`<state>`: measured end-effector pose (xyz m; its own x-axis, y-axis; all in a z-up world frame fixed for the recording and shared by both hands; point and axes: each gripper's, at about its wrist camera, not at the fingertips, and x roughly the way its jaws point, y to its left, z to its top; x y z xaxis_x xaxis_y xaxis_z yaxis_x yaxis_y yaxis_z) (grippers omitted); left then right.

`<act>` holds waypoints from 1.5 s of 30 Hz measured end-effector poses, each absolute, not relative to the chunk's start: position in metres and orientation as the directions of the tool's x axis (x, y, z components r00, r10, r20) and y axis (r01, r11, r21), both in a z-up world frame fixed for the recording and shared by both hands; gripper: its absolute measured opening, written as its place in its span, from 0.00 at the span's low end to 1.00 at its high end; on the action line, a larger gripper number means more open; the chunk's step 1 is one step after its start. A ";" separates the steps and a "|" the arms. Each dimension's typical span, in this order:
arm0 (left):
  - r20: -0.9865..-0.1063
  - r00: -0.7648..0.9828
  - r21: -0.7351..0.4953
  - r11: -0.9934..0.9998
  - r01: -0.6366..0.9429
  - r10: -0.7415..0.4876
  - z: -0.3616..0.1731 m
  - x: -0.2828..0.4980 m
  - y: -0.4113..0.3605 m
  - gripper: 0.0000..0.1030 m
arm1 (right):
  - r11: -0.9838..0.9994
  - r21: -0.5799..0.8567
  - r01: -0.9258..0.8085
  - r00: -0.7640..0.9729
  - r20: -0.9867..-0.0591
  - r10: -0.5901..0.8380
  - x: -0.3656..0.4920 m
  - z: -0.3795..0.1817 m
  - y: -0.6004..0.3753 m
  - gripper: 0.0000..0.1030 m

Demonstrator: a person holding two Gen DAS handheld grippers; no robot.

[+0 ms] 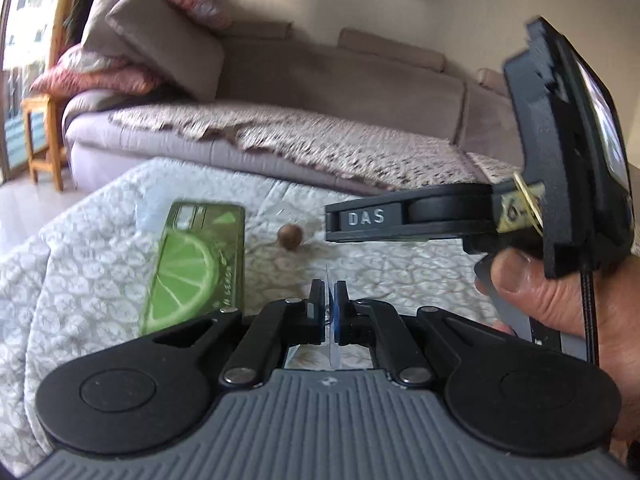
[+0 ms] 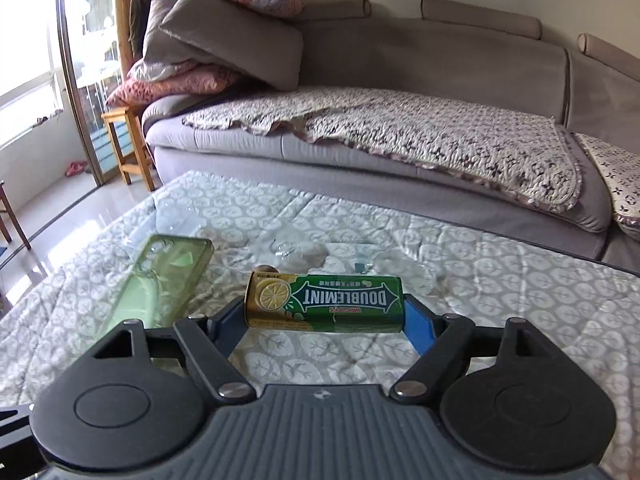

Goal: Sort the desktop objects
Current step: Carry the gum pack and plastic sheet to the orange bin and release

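Note:
My right gripper (image 2: 324, 320) is shut on a green and gold Doublemint gum tin (image 2: 324, 304), held crosswise between its blue pads above the quilted table. My left gripper (image 1: 329, 312) is shut on the thin edge of a clear plastic sheet or bag (image 1: 330, 344). A green phone case with a lime picture (image 1: 192, 268) lies left of both grippers; it also shows in the right wrist view (image 2: 160, 280). A small brown nut (image 1: 289, 237) sits beyond my left gripper. The right gripper body (image 1: 440, 216) crosses the left wrist view on the right, held by a hand (image 1: 560, 292).
A white quilted cloth (image 2: 500, 280) covers the table. Crumpled clear plastic (image 2: 292, 250) and a small blue item (image 2: 360, 266) lie at mid table. A grey sofa (image 2: 360, 80) with cushions stands behind. A wooden stool (image 2: 128, 148) is at far left.

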<state>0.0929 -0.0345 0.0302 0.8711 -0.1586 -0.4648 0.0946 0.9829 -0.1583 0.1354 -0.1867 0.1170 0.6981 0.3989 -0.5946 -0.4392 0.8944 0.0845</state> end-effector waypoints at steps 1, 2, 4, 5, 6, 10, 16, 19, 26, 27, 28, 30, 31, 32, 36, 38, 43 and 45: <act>-0.460 0.872 -0.150 0.983 0.110 -0.168 0.030 0.089 -0.038 0.06 | 0.897 0.082 -0.435 0.704 -0.590 0.395 0.131 0.120 -0.188 0.78; -0.459 0.870 -0.144 0.981 0.127 -0.180 0.029 0.085 -0.041 0.06 | 0.898 0.081 -0.433 0.708 -0.587 0.394 0.129 0.122 -0.190 0.78; -0.454 0.869 -0.119 0.980 0.158 -0.196 0.027 0.079 -0.048 0.06 | 0.903 0.078 -0.423 0.715 -0.584 0.385 0.123 0.127 -0.195 0.78; -0.451 0.868 -0.111 0.979 0.174 -0.205 0.027 0.075 -0.052 0.06 | 0.906 0.073 -0.418 0.720 -0.581 0.379 0.120 0.129 -0.198 0.78; -0.451 0.866 -0.107 0.977 0.186 -0.215 0.026 0.073 -0.054 0.06 | 0.908 0.073 -0.413 0.724 -0.579 0.376 0.118 0.132 -0.202 0.78; -0.435 0.866 -0.099 0.969 0.226 -0.247 0.031 0.059 -0.057 0.06 | 0.915 0.071 -0.397 0.738 -0.567 0.365 0.103 0.141 -0.214 0.78; -0.390 0.875 -0.089 0.958 0.272 -0.285 0.044 0.039 -0.064 0.06 | 0.919 0.079 -0.385 0.751 -0.552 0.362 0.074 0.154 -0.227 0.78; -0.436 0.859 -0.011 0.956 0.295 -0.270 0.036 0.037 -0.077 0.06 | 0.922 0.080 -0.378 0.762 -0.539 0.359 0.062 0.163 -0.234 0.78; -0.439 0.854 0.087 0.933 0.350 -0.279 0.015 0.007 -0.091 0.06 | 0.923 0.075 -0.377 0.775 -0.520 0.359 0.038 0.172 -0.242 0.78; -0.424 0.860 0.101 0.929 0.356 -0.284 0.017 0.002 -0.093 0.06 | 0.923 0.076 -0.377 0.776 -0.519 0.359 0.035 0.173 -0.244 0.78; -0.414 0.864 0.105 0.927 0.360 -0.289 0.021 -0.002 -0.095 0.06 | 0.924 0.075 -0.376 0.778 -0.516 0.358 0.032 0.175 -0.245 0.78; -0.398 0.869 0.102 0.927 0.360 -0.293 0.031 -0.007 -0.093 0.06 | 0.926 0.076 -0.369 0.786 -0.505 0.355 0.027 0.180 -0.248 0.78; -0.392 0.872 0.096 0.929 0.357 -0.295 0.037 -0.009 -0.092 0.06 | 0.927 0.079 -0.366 0.791 -0.498 0.355 0.023 0.183 -0.252 0.78; -0.386 0.874 0.091 0.931 0.354 -0.294 0.043 -0.009 -0.090 0.06 | 0.929 0.080 -0.362 0.798 -0.488 0.353 0.018 0.186 -0.256 0.78; -0.381 0.880 0.064 0.941 0.332 -0.284 0.069 -0.014 -0.091 0.06 | 0.937 0.082 -0.340 0.824 -0.454 0.339 -0.002 0.200 -0.277 0.78; -0.382 0.880 0.051 0.945 0.324 -0.281 0.083 -0.017 -0.094 0.06 | 0.942 0.082 -0.326 0.836 -0.440 0.327 -0.013 0.205 -0.290 0.78; -0.371 0.876 0.029 0.938 0.344 -0.310 0.109 -0.038 -0.116 0.06 | 0.962 0.083 -0.262 0.865 -0.422 0.272 -0.040 0.215 -0.334 0.78; -0.362 0.872 0.027 0.931 0.365 -0.331 0.118 -0.051 -0.129 0.06 | 0.971 0.086 -0.225 0.877 -0.415 0.240 -0.052 0.217 -0.358 0.78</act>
<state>-0.0510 -0.1294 0.1181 0.8715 -0.3310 -0.3619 0.3646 0.9308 0.0268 -0.0520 -0.3583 0.2170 0.8773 0.2404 -0.4153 -0.2251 0.9705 0.0863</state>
